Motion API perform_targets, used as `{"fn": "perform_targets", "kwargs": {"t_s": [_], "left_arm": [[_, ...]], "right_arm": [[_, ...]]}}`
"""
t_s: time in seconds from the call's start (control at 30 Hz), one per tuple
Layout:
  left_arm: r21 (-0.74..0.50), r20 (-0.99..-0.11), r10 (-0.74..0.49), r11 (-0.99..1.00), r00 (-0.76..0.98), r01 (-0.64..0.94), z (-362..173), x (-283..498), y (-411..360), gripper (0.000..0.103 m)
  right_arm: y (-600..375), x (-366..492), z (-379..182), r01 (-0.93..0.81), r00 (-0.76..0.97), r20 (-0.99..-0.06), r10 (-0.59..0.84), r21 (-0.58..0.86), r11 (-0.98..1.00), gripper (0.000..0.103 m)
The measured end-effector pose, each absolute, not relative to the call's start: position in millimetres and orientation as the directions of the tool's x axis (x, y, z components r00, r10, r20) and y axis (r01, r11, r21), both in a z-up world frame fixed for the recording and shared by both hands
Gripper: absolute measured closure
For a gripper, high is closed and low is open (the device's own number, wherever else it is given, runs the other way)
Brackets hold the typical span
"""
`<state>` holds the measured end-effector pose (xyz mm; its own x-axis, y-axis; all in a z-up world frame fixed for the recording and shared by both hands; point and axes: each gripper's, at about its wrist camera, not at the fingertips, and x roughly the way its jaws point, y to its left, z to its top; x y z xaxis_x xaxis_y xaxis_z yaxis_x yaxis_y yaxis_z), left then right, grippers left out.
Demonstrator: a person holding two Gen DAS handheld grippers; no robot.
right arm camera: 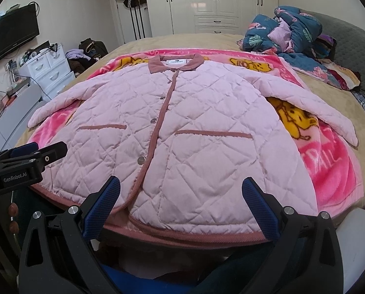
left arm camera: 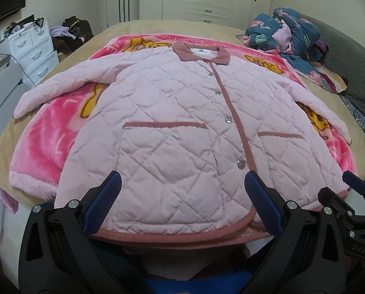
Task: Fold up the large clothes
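You are holding both grippers spread and empty: left gripper (left arm camera: 182,204), right gripper (right arm camera: 181,204). Just ahead, the jacket (left arm camera: 172,132) is lying flat, buttoned, on the blanket (left arm camera: 42,147). It looks soft, puffy, light; you'd best be pinching hem corners or sleeves.

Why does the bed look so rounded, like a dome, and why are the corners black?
Left wrist view: the fisheye lens bows the bed and quilted pink jacket into a dome, with black corners where its round image ends. Right wrist view: same bulge; the jacket stays sharp under soft, even room light, without glare.
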<state>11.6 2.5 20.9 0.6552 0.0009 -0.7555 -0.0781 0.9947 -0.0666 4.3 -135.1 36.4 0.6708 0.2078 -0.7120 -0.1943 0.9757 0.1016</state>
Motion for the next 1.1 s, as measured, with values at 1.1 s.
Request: {"fn": "perform_targets", "kwargs": {"t_s": [1.1], "left_arm": [[-0.105, -0.730, 0.012, 0.986, 0.684, -0.130, 53, 83, 39, 0.009]], "right_arm": [[-128, 90, 77, -0.195, 0.693, -0.683, 0.232, 0.132, 0.972, 0.004]]}}
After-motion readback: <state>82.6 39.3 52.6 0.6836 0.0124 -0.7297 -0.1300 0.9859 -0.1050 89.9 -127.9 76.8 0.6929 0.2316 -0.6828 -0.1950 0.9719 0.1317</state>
